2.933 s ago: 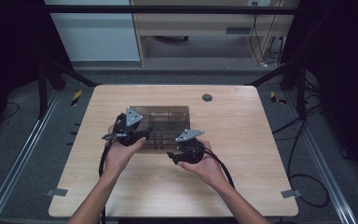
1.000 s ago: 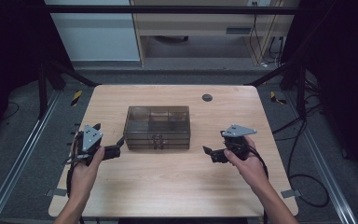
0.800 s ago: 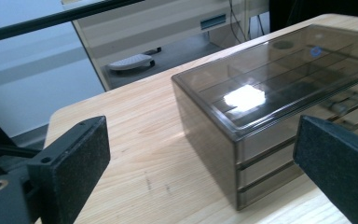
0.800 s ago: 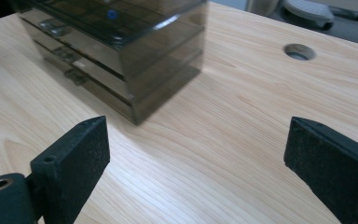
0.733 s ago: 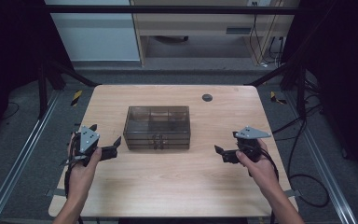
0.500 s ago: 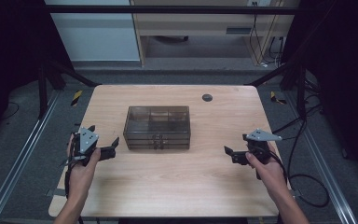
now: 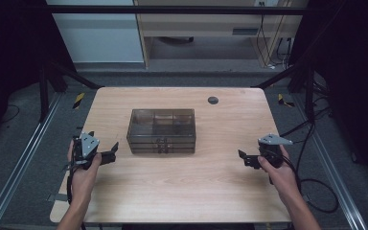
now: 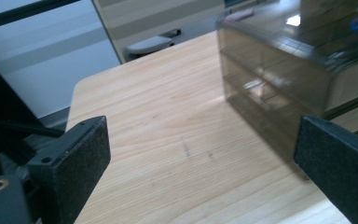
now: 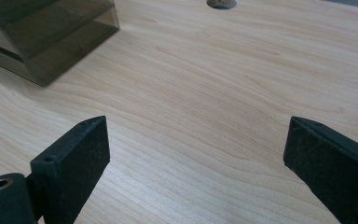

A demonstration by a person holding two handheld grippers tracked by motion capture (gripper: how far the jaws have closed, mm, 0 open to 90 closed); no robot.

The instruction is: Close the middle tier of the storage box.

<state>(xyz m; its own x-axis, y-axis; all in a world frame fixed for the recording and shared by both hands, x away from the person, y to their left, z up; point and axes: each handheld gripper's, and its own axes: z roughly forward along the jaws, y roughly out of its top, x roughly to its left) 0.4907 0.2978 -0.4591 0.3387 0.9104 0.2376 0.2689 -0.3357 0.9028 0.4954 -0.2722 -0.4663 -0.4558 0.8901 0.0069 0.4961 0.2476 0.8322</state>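
Observation:
A smoky translucent drawer box [image 7: 161,130] stands in the middle of the wooden table [image 7: 182,191], its drawers closed. My left gripper [image 7: 111,153] rests near the table's left edge, open and empty, pointing toward the box [image 8: 279,60], whose corner sits just beyond its right jaw. My right gripper [image 7: 244,159] is at the right side of the table, open and empty, well apart from the box [image 9: 46,37], which appears at upper left in the right gripper view. Bare wood lies between both sets of jaws.
A small round dark grommet [image 7: 212,100] sits in the tabletop behind the box, also the grommet [image 9: 221,3] at the top of the right gripper view. Black frame bars and cables flank the table. A wooden cabinet [image 7: 211,24] stands beyond it.
Both grippers have left the box and drawn outward. Over the last second the right gripper moved further right and nearer the front; the left barely shifted.

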